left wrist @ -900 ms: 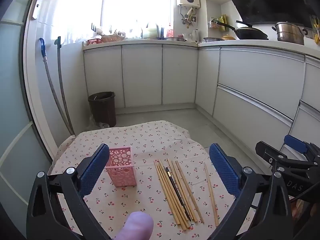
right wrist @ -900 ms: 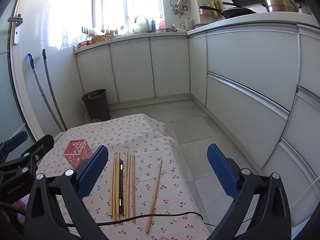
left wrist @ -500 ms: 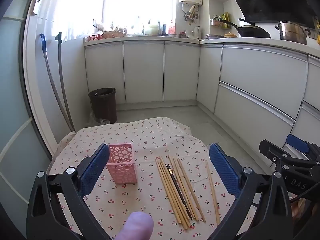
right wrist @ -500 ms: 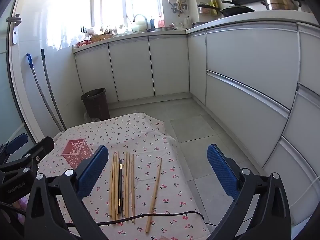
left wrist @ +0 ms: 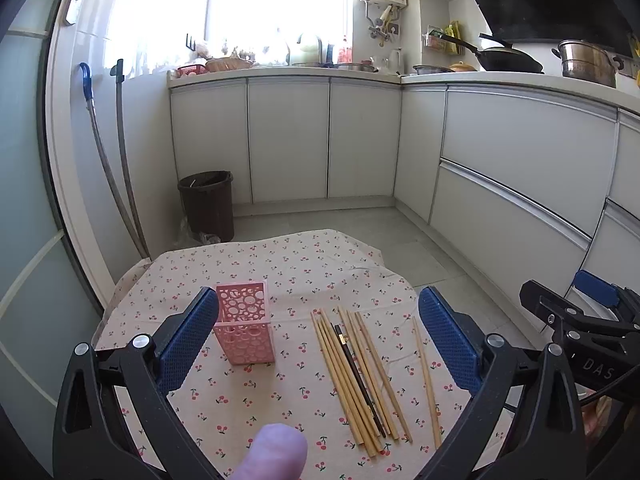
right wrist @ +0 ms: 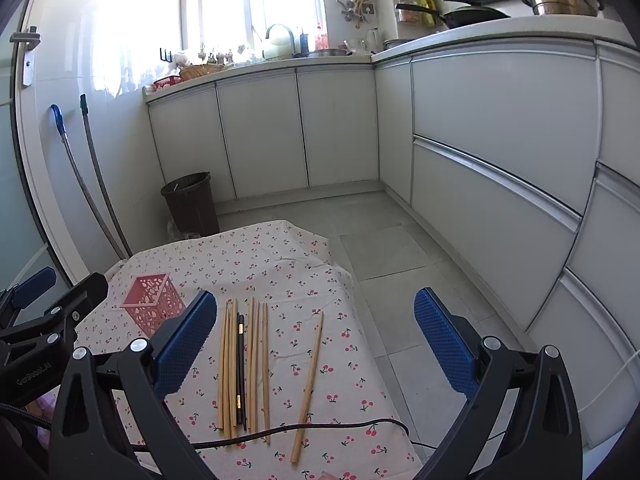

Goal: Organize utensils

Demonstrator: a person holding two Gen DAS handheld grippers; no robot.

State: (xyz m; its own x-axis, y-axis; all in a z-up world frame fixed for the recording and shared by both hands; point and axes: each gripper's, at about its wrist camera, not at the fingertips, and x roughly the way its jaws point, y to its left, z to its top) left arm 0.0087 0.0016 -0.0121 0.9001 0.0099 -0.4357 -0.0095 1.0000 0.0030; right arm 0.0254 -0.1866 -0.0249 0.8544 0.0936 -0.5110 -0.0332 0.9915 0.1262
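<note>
Here both the left gripper (left wrist: pixel 318 338) and right gripper (right wrist: pixel 316 334) hover spread wide and empty above the chopsticks (left wrist: pixel 356 376), right of the pink holder (left wrist: pixel 245 326).

Ahead stands a run of pale grey base cabinets (left wrist: pixel 288 140) that turns a corner and continues along the right, under a white counter (right wrist: pixel 480 30). A bright window (right wrist: pixel 248 0) above the far counter floods the room with daylight. Grey floor tiles (right wrist: pixel 384 248) lie ahead, with a dark waste bin (left wrist: pixel 208 204) at the far left
</note>
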